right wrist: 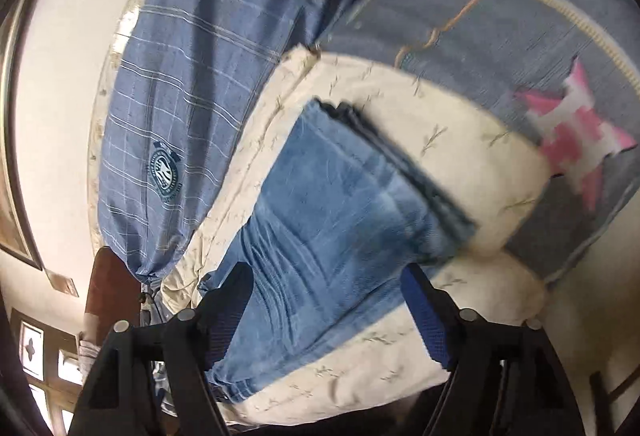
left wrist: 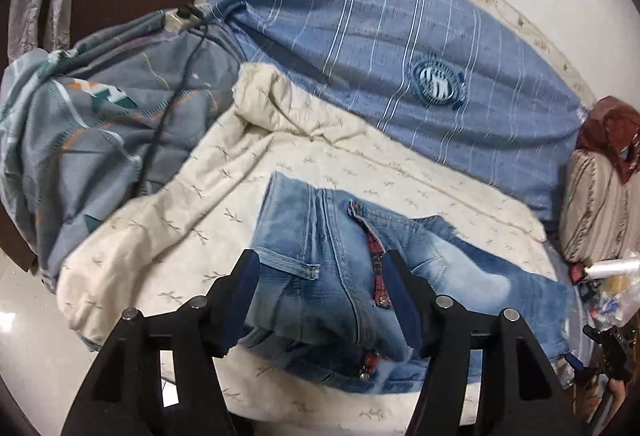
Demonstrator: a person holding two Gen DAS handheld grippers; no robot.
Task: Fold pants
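Note:
Faded blue jeans (left wrist: 352,276) lie on a cream quilt (left wrist: 180,228) on the bed, waist end toward the left gripper, legs running right. A red patterned strip (left wrist: 376,272) shows by the fly. My left gripper (left wrist: 320,268) is open, its jaws wide on either side of the waist area, just above the denim and holding nothing. In the right wrist view the jeans' legs (right wrist: 340,203) lie flat with a folded edge at the far end. My right gripper (right wrist: 332,284) is open over the leg fabric and holds nothing.
A blue striped pillow (left wrist: 400,47) lies behind the quilt and shows in the right wrist view too (right wrist: 168,123). A grey patterned blanket (left wrist: 100,123) with a black cable is at left. A striped cushion (left wrist: 592,207) and clutter are at right. White wall beyond.

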